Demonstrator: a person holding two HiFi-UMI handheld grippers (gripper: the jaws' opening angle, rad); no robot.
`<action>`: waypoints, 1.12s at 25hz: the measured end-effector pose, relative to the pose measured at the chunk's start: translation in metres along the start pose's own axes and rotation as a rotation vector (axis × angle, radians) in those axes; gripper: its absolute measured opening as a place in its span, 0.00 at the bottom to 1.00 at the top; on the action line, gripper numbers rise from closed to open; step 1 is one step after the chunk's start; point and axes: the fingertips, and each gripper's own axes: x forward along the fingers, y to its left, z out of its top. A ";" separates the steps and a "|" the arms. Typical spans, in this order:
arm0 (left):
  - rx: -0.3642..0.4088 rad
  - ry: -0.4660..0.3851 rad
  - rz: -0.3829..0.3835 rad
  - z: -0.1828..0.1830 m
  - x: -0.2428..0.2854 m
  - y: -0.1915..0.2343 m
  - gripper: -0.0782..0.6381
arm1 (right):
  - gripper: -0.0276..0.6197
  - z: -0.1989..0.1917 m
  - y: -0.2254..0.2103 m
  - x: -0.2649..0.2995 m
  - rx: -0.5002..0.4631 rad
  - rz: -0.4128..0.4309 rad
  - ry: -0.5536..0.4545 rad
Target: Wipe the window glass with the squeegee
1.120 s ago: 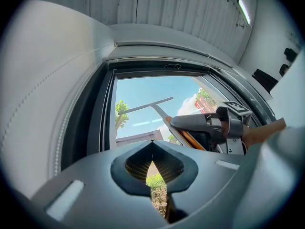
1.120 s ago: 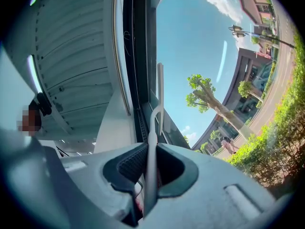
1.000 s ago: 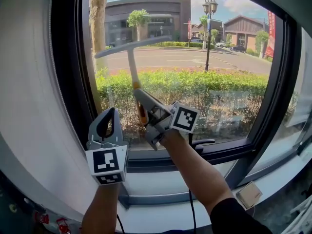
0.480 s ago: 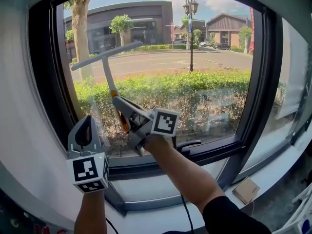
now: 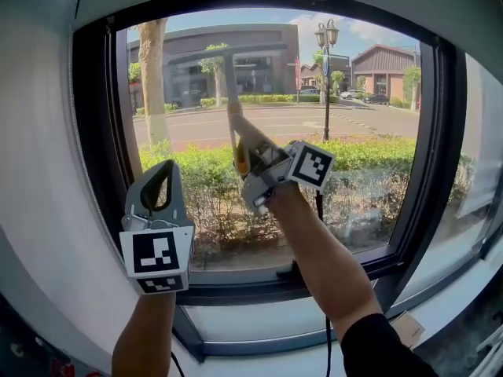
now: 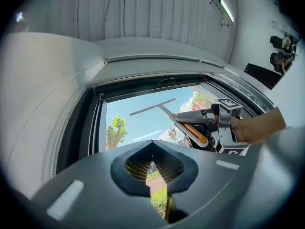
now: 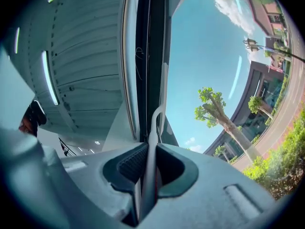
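Up goes the squeegee (image 5: 229, 81) since half a second ago: its blade was lower and slanted toward the left side of the pane, and now it lies almost level, high on the window glass (image 5: 369, 132), just below the top bar of the dark window frame (image 5: 94, 132). My right tool (image 5: 240, 136) has risen with it and is pinched on the squeegee's orange-and-white handle, which runs straight up from between the jaws to the blade. In the right gripper view the pale handle (image 7: 151, 147) sits clamped between the two ribbed pads, and the blade runs alongside the dark frame bar; whether the rubber edge presses the glass I cannot tell. The marker cube (image 5: 312, 166) on that tool faces me, and a black cable (image 5: 318, 210) hangs from it down past my forearm.

My left tool (image 5: 163, 171) is held up to the left of the right one and well below the blade, apart from the glass. Its jaws are pressed together at the tips with nothing between them, only the hollow in the pads showing hedge and road beyond. From the left gripper view the squeegee (image 6: 153, 106) stands out against the sky.

Through the glass are a tree trunk (image 5: 152, 77), a hedge (image 5: 369, 159), a street lamp (image 5: 326, 69) and a low building (image 5: 259, 57). The pale sill (image 5: 251, 320) runs below the frame.
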 end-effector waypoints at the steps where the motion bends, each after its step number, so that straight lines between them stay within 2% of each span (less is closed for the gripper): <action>1: 0.005 -0.008 -0.003 0.007 0.005 -0.002 0.13 | 0.11 0.012 0.000 0.002 -0.006 0.007 -0.011; 6: 0.021 -0.047 -0.005 0.035 0.021 -0.005 0.13 | 0.11 0.052 0.005 0.010 -0.033 0.045 -0.041; 12: 0.010 -0.044 0.025 0.035 0.023 -0.007 0.13 | 0.11 0.073 0.002 0.017 -0.023 0.065 -0.045; 22: 0.006 -0.020 0.035 0.028 0.029 -0.010 0.13 | 0.11 0.069 -0.004 0.007 0.002 0.084 -0.031; 28: -0.016 0.013 0.011 0.007 0.029 -0.029 0.13 | 0.11 0.039 -0.004 -0.022 0.040 0.084 -0.005</action>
